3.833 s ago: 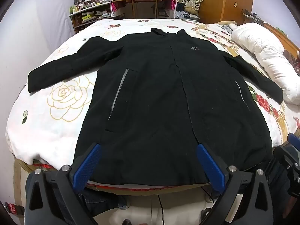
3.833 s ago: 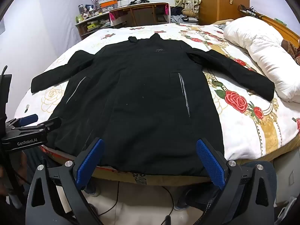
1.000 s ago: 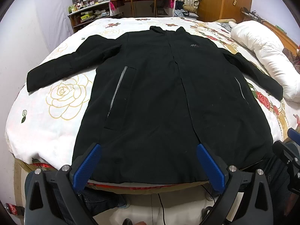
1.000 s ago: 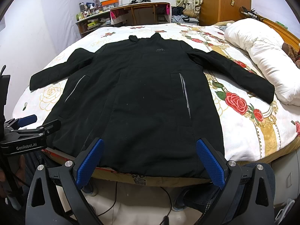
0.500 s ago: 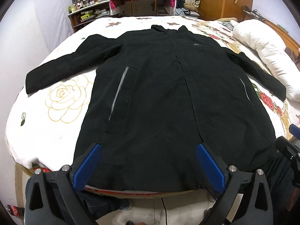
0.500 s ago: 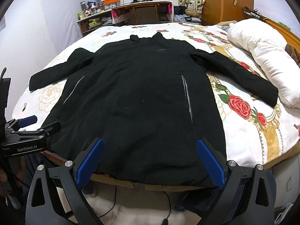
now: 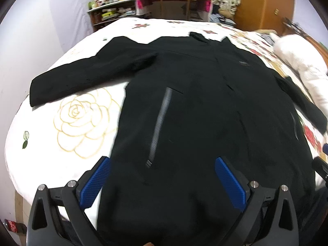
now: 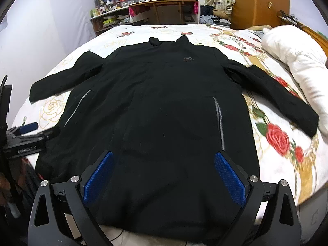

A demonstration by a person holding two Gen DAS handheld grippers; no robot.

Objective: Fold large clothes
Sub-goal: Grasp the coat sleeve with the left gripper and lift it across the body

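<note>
A long black coat (image 7: 194, 112) lies flat, front up, on a bed with a rose-print cover (image 7: 78, 119), sleeves spread to both sides and collar at the far end. It also shows in the right wrist view (image 8: 164, 106). My left gripper (image 7: 163, 181) is open and empty, over the coat's lower left part near its pocket zip. My right gripper (image 8: 164, 176) is open and empty over the coat's lower right part near the hem. The left gripper also shows at the left edge of the right wrist view (image 8: 26, 137).
A white pillow (image 8: 297, 61) lies along the bed's right side, beside the right sleeve's cuff (image 8: 307, 121). A desk (image 8: 164, 10), cluttered shelves (image 8: 108, 18) and a wooden wardrobe (image 8: 260, 2) stand beyond the bed's far end. A wall runs along the left.
Both grippers have moved forward over the coat's hem, which now lies beneath them. The left one has also shifted left. The coat has not moved.
</note>
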